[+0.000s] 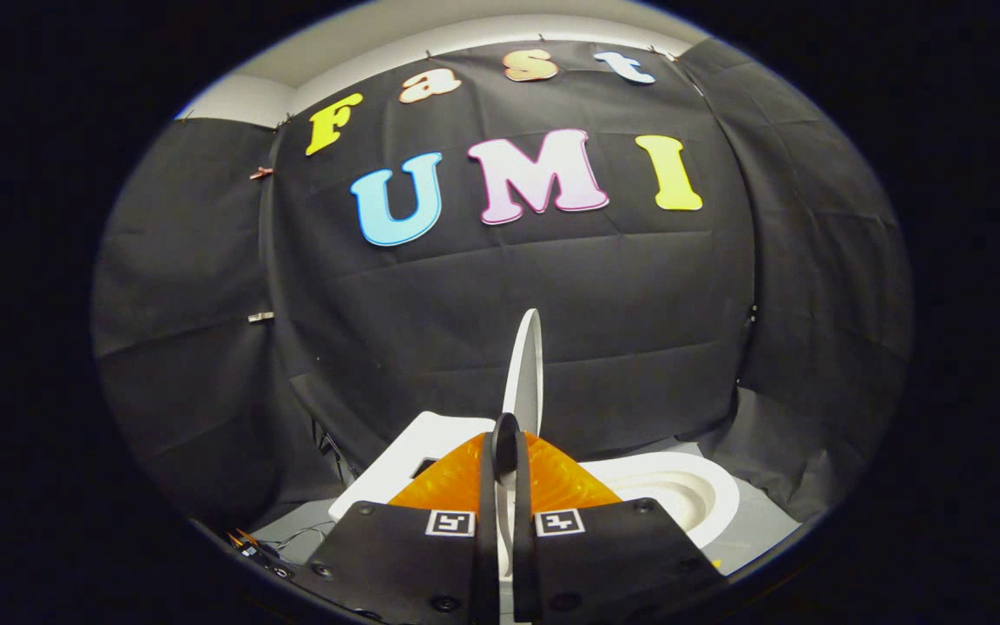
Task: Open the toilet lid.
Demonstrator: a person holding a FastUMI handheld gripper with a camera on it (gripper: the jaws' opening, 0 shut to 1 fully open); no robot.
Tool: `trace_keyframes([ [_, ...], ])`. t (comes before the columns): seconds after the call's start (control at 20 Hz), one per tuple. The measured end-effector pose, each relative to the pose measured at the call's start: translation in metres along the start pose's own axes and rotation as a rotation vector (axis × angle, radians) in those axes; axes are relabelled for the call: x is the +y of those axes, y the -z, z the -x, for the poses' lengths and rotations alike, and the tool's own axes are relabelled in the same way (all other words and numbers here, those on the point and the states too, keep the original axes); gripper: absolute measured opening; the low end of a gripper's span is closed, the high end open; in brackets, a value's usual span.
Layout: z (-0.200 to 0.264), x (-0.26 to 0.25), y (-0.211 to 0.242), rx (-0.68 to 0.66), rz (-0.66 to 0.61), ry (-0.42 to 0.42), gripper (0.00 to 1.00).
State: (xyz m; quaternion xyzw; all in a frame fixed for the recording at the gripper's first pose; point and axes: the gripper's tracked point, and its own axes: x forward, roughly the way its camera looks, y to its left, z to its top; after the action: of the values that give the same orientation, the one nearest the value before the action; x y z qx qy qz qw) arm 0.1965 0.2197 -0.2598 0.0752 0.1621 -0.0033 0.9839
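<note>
The white toilet lid (526, 365) stands raised, nearly upright, and I see it edge-on as a thin curved blade rising just ahead of the fingers. My gripper (505, 438) is shut on the lid's rim, and the white edge runs down between the two fingers (487, 503). To the right of the fingers lies the white seat and bowl (682, 490), uncovered. The white tank (417, 451) sits to the left, behind the lid's hinge end.
Black cloth walls close in behind and on both sides of the toilet. A few cables and small clips (261, 551) lie on the pale floor at the lower left. Pale floor (760, 529) shows to the right of the bowl.
</note>
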Motion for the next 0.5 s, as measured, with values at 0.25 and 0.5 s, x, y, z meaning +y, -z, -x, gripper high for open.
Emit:
trace_keyframes([
  [0.25,-0.005,0.047,0.007,0.016,0.082,-0.041,0.11],
  [0.5,-0.009,0.076,0.015,0.029,0.176,-0.042,0.11],
])
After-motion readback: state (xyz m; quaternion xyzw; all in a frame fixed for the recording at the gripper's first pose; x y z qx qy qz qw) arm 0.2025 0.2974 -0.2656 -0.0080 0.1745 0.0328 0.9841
